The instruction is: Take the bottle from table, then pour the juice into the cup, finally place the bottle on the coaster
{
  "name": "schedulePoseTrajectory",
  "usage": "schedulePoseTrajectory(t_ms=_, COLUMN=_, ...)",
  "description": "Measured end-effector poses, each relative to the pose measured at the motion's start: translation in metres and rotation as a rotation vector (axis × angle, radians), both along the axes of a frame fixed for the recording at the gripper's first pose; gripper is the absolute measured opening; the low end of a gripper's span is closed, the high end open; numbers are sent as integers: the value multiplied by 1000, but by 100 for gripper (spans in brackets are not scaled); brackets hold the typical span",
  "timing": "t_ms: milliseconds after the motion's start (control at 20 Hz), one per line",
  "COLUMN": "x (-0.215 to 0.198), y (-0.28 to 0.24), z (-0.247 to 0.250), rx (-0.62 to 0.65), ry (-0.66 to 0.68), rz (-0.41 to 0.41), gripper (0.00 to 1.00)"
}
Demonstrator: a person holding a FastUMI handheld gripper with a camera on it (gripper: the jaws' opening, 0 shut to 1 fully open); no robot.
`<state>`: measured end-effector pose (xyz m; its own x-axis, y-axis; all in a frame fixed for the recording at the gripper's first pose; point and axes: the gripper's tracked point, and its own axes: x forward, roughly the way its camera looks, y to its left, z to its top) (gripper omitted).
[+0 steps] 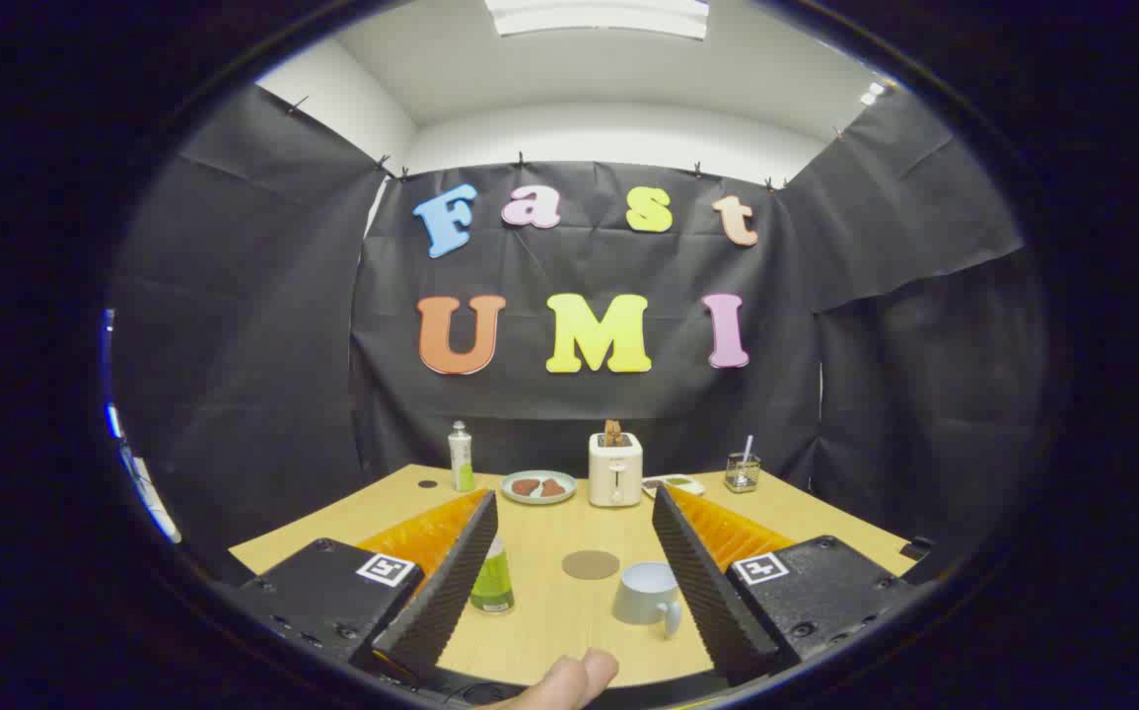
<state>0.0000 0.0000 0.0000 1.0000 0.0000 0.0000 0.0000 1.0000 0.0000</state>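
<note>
From the gripper view, the gripper (574, 513) has its two ridged black fingers (451, 582) spread wide apart, with nothing pinched between them; orange backing shows behind each ridged pad.

The bottle (492, 582) stands upright on the wooden table (549, 631), its long axis vertical, close against the inner face of the left finger, which hides its upper part. It is clear plastic with green juice inside. No label writing can be made out.

Between the fingers, nearer the right one, stands a pale grey-white cup (650, 597), smooth and slightly tapered, its handle turned toward the camera. Just beyond the cup, midway between the fingers, lies a flat round brown coaster (591, 564).

Beyond the fingertips sit a second green-and-white bottle (462, 458), a plate (538, 486) carrying brown pieces, a cream toaster (615, 468) with toast sticking up, and a small glass holder (743, 471).

A fingertip of the person (569, 680) shows at the base of the gripper.
</note>
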Motion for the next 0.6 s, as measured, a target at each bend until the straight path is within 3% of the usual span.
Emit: schedulePoseTrajectory(t_ms=600, x=-2, y=-5, z=-1, rx=-22, ry=68, rz=8, gripper=100)
